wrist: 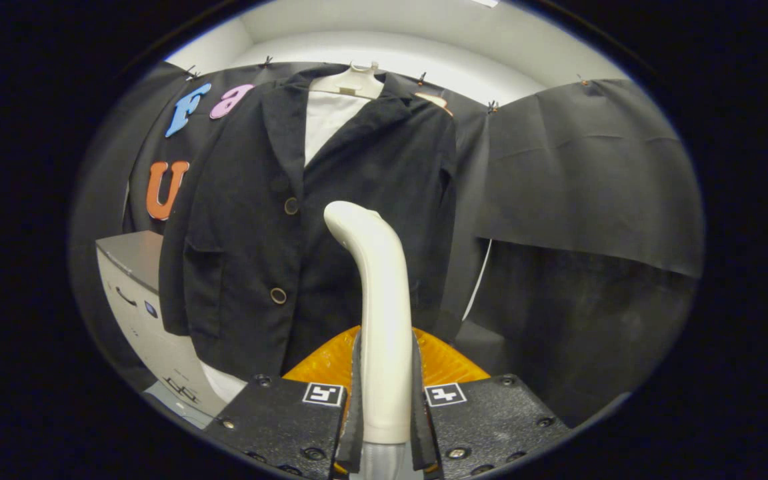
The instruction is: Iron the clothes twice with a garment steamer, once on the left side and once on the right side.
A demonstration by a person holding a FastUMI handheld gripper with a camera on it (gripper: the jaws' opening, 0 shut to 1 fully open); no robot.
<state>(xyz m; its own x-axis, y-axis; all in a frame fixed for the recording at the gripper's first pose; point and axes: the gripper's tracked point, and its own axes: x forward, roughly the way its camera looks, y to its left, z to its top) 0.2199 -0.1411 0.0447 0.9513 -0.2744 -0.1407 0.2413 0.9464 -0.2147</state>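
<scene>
Black jacket (291,220) hangs on a hanger (351,81) against the booth wall, beyond the fingers; a grey cabinet (137,293) crowds its left hem, open cloth wall to the right. Steamer (381,300) head faces away, nozzle hidden, orange base (451,363) partly covered. Gripper (386,407) fingers clamped tight on the steamer's handle.

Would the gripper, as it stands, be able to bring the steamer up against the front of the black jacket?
Probably yes. The gripper has both fingers shut on the steamer, whose head points toward the hanging jacket just beyond, with nothing between them.
</scene>
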